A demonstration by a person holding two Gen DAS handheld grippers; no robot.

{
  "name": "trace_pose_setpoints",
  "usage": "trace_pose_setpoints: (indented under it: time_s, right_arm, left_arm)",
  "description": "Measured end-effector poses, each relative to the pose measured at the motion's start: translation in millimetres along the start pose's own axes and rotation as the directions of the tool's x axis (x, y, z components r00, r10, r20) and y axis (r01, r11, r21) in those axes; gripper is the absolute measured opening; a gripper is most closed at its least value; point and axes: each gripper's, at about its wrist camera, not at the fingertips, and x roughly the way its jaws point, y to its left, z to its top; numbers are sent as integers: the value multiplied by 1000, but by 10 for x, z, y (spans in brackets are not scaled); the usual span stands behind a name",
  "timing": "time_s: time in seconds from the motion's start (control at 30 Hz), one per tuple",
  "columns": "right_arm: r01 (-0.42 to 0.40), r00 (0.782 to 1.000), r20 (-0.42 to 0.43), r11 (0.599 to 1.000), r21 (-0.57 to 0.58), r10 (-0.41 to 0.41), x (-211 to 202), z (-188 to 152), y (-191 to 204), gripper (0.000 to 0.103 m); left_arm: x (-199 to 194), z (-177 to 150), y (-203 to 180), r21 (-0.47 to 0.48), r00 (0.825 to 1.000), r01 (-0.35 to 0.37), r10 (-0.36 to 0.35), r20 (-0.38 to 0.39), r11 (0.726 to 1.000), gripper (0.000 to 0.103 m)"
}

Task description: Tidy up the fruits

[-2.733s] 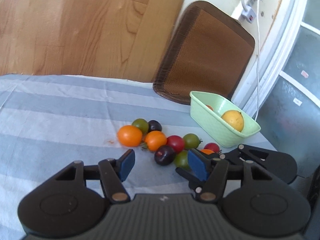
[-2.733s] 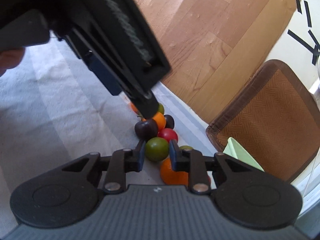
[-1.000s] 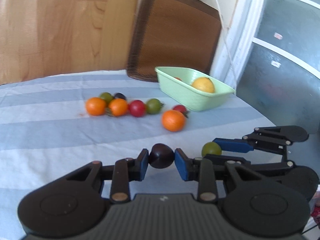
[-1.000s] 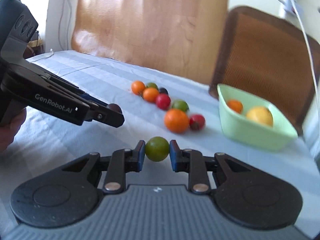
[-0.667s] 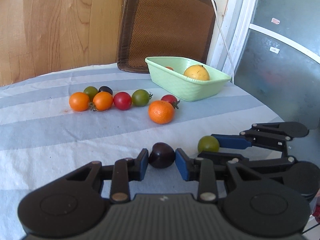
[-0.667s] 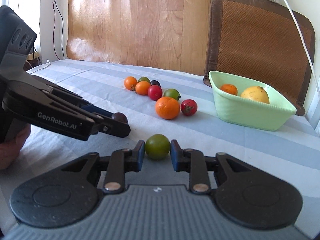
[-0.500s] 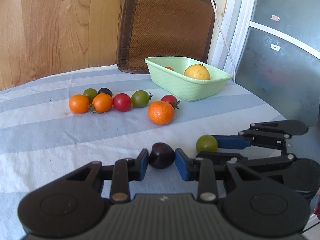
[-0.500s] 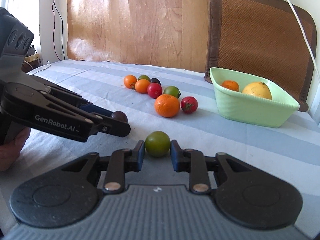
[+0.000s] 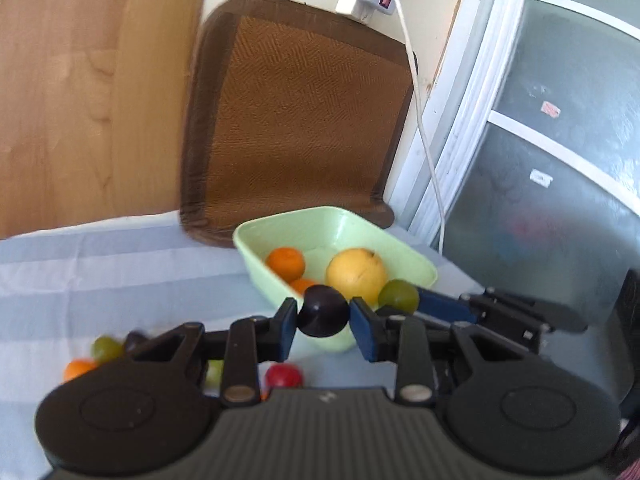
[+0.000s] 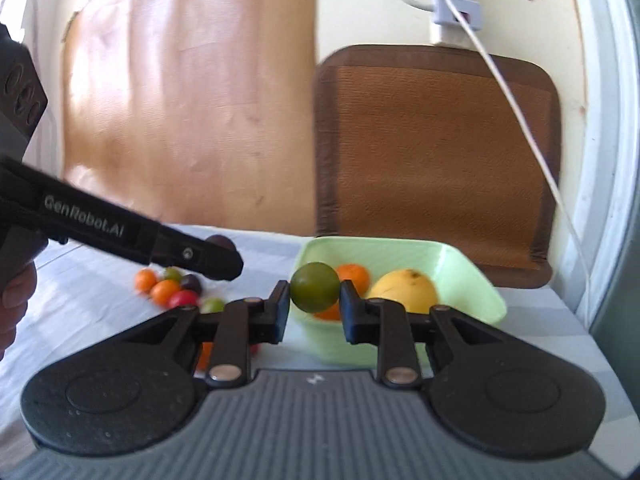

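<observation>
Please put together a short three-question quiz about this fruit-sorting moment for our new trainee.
1. Multiple choice: what is the left gripper holding? A) a red tomato B) a dark purple tomato C) a lemon
2. True or false: the right gripper is shut on a green tomato.
3. Short answer: which fruits already lie in the green bowl?

Key
1. B
2. True
3. A yellow lemon and small oranges; several small tomatoes are still out on the striped tablecloth.
</observation>
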Motion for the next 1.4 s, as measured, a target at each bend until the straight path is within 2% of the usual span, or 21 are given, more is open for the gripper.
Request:
trace_pose_setpoints:
  time_s: [0.17, 0.27, 0.33, 0.43, 0.5, 0.63, 0.77, 0.87, 0.97, 1.07, 1.2, 1.4]
  right_arm:
    - [40, 999, -15, 999, 28, -40, 174, -61, -127, 30]
    - [62, 998, -23, 998, 13, -62, 205, -98, -164, 30]
    - [65, 998, -22, 998, 19, -64, 215, -82, -183, 30]
    - [68, 998, -21, 997, 29, -67, 221, -86, -215, 31]
    - [72, 997, -18, 997, 29, -71, 219, -95, -227, 31]
    - [79, 997, -10, 996, 42, -78, 201, -98, -252, 31]
    - [91, 996, 14, 994, 68, -92, 143, -102, -297, 31]
    - [96, 994, 43, 991, 90, -100, 84, -103, -319, 31]
    - [83, 993, 78, 990, 112, -92, 23, -94, -332, 31]
    - [37, 994, 100, 990, 135, -51, -31, -91, -328, 31]
    - [-33, 997, 72, 988, 151, 22, -22, -71, -225, 31]
    - [-132, 991, -8, 989, 71, 133, -4, -91, 240, 31]
  left_arm:
    - [473, 163, 44, -38, 998, 33, -35, -59, 999, 29]
    - [636, 145, 10, -36, 995, 53, -56, -83, 998, 30]
    - [685, 123, -33, -20, 996, 41, -43, -80, 999, 30]
    - [717, 116, -21, -27, 996, 35, -37, -81, 999, 36]
    - [696, 118, 18, -43, 996, 38, -41, -78, 998, 43]
    - [547, 151, 69, -52, 998, 29, -32, -51, 998, 45]
    - [183, 170, 210, -72, 1000, 1, 0, 24, 997, 45]
    - [-172, 85, 417, -105, 996, -50, 58, 73, 993, 45]
    - [-480, -75, 677, -138, 984, -143, 156, 91, 980, 45]
    - [-716, -242, 999, -211, 969, -217, 237, 75, 953, 45]
    - [-846, -417, 1269, -271, 955, -273, 294, 39, 923, 45]
    - [-808, -542, 1421, -294, 968, -236, 252, 18, 926, 45]
